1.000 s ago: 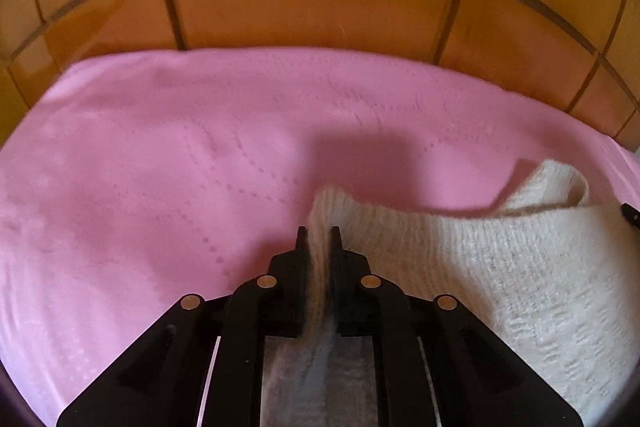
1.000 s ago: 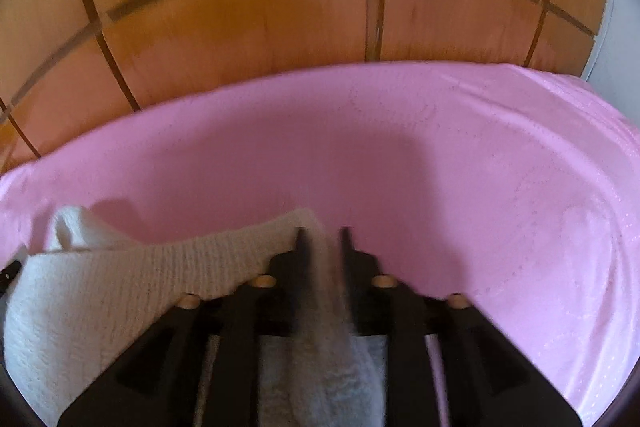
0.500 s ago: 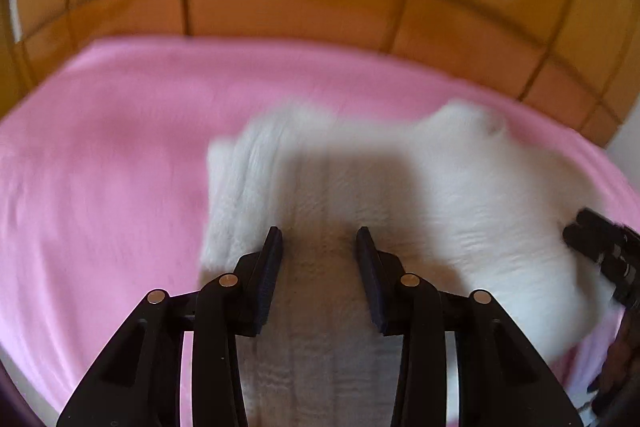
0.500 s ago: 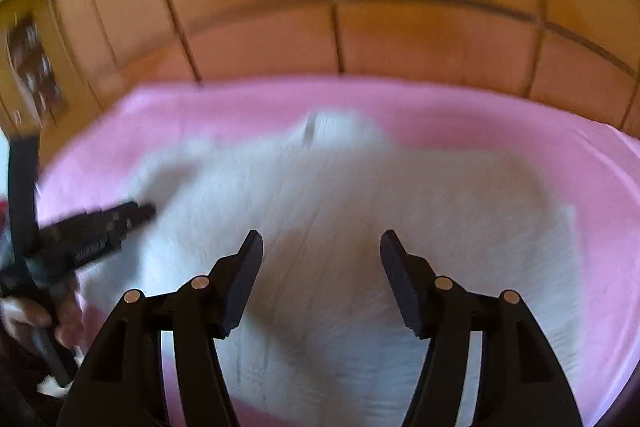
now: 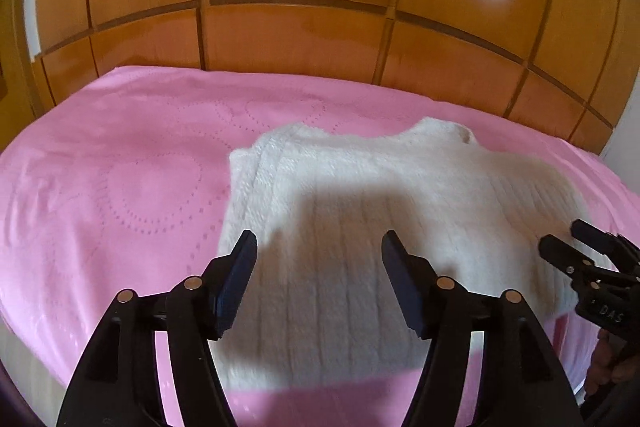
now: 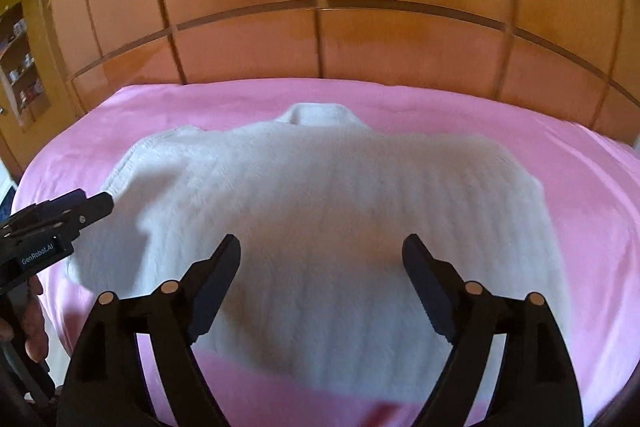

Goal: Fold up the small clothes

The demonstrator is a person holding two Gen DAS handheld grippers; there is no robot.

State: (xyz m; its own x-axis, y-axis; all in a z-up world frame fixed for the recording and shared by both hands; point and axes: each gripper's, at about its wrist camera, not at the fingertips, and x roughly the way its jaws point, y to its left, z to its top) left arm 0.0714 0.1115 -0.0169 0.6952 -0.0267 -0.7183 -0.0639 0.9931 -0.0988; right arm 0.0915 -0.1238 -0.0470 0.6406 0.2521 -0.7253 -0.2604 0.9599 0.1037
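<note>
A white knitted sweater lies flat on the pink bedspread of a bed, its collar pointing away toward the wooden panelled headboard and its hem nearest the cameras. Its ribs run from hem to collar. The sleeve on the left side looks folded in over the body, giving a doubled edge there.

The left hand-held gripper hangs above the lower part of the sweater with its jaws apart and nothing between them; they have just been opening. The right hand-held gripper likewise hangs over the hem end, jaws spread wider and empty, also just opened. A second ago each was pinched on a fold of the knit, low over the bedspread, with only an edge of the garment in sight; now both have let go and drawn back, and the whole sweater shows, laid out.

The left wrist view catches the right hand-held gripper's tips at its right edge, over the sweater's side. The right wrist view shows the left one at its left edge with fingers wrapped on its handle, and an open shelf of small items at far left.
</note>
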